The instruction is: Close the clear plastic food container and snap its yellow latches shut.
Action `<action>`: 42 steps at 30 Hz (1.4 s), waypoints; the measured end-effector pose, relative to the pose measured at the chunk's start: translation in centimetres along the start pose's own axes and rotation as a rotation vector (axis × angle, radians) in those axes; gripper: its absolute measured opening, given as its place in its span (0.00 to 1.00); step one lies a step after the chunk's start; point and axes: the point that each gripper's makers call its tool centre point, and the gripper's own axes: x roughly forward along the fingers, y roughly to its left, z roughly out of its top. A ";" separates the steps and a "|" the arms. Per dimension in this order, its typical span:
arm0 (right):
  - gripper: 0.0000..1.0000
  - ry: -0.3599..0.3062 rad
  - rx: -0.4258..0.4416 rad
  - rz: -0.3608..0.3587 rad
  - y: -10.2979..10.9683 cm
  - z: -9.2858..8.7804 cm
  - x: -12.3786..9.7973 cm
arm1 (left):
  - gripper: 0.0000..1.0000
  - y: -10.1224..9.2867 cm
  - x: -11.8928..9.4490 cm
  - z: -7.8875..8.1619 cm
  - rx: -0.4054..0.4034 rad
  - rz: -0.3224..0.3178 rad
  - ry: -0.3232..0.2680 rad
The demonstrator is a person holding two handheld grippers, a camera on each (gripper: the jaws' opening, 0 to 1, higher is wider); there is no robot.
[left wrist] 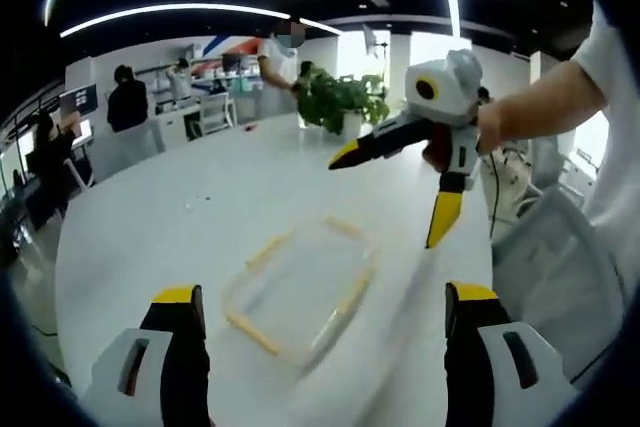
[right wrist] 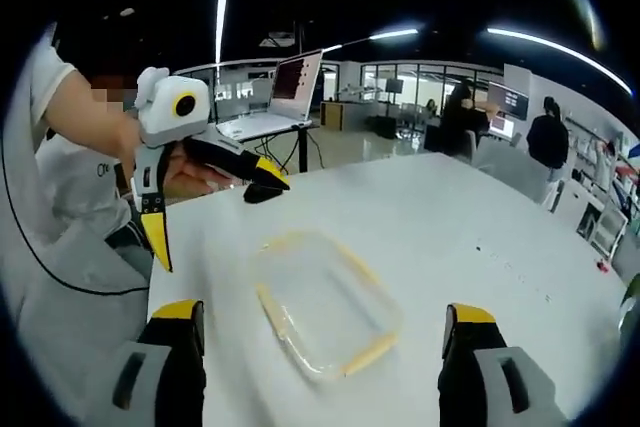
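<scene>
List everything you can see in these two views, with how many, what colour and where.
Food container: one, clear plastic with yellow latches, on the table between the two tongs; blurred, so lid state unclear.
Table: one, white, large, under the container.
Potted plant: one, green, far edge of the table in the left gripper view.
Laptop: one, open, on a desk behind the table in the right gripper view.
People: several, mostly dark-clothed, standing in the office background.
Ceiling lights: several white strips overhead.
Left tongs: one, white and yellow with black, open, above the table.
Right tongs: one, same colours, open, above the table.
Person's arm: white short sleeve, holding the right tongs.
</scene>
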 end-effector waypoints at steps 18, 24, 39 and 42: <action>0.99 -0.019 0.053 -0.012 3.3 -1.2 -3.3 | 0.96 -2.5 -2.7 -0.8 -0.073 0.072 0.018; 0.99 -0.046 0.083 -0.018 4.8 -1.3 -4.3 | 0.94 -4.1 -3.7 -0.9 -0.076 0.081 0.003; 0.99 -0.055 0.097 -0.017 8.4 -2.3 -6.5 | 0.99 -6.4 -5.4 -1.8 -0.127 0.110 -0.001; 0.99 -0.067 0.125 -0.024 8.9 -2.6 -7.0 | 0.99 -6.9 -5.6 -2.5 -0.153 0.108 0.011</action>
